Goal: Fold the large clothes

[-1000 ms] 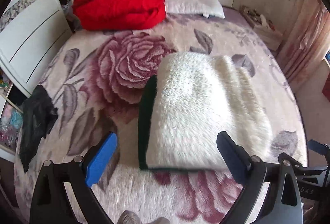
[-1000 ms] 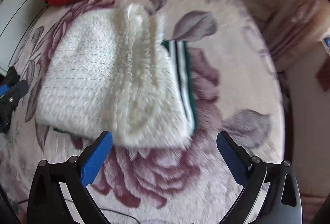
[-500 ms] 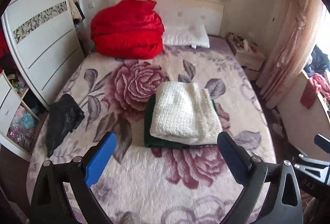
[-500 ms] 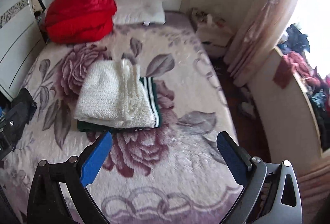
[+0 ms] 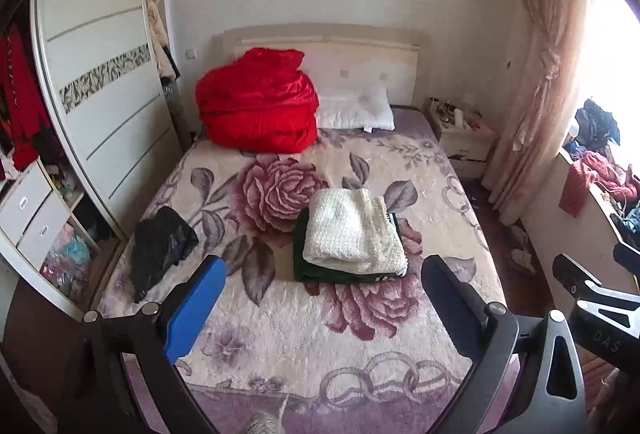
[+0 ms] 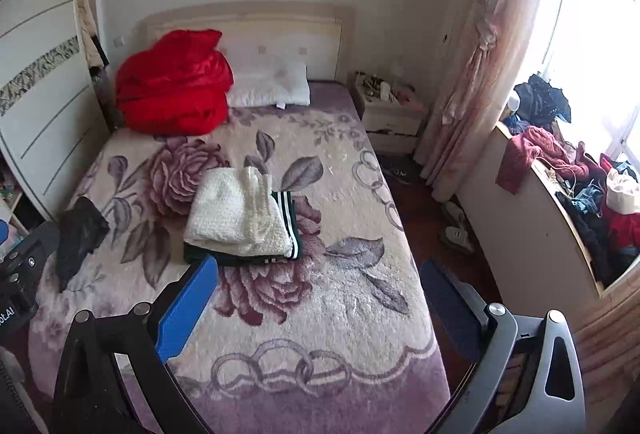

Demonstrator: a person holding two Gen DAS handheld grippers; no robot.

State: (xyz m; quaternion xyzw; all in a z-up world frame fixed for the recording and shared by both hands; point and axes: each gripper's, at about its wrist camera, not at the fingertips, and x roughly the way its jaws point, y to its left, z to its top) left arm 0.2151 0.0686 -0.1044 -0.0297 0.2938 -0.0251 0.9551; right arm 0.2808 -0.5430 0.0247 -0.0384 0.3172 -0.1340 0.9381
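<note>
Sweater (image 5: pixel 352 230), white, fluffy: folded atop green garment (image 6: pixel 240 258), mid-bed (image 5: pixel 280 338). Soft, light, probably floppy; best pinched at folded edges. Left tongs (image 5: pixel 322 308), right tongs (image 6: pixel 318 308): wide open, empty, well back.

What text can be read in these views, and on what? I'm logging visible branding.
"DAS": on the right tool's body, at the edge of the left wrist view; it may be cut off.
"ot.AI": on the left tool's body, in the right wrist view; its start is cut off.
Items on the nightstand: too small to read.
</note>
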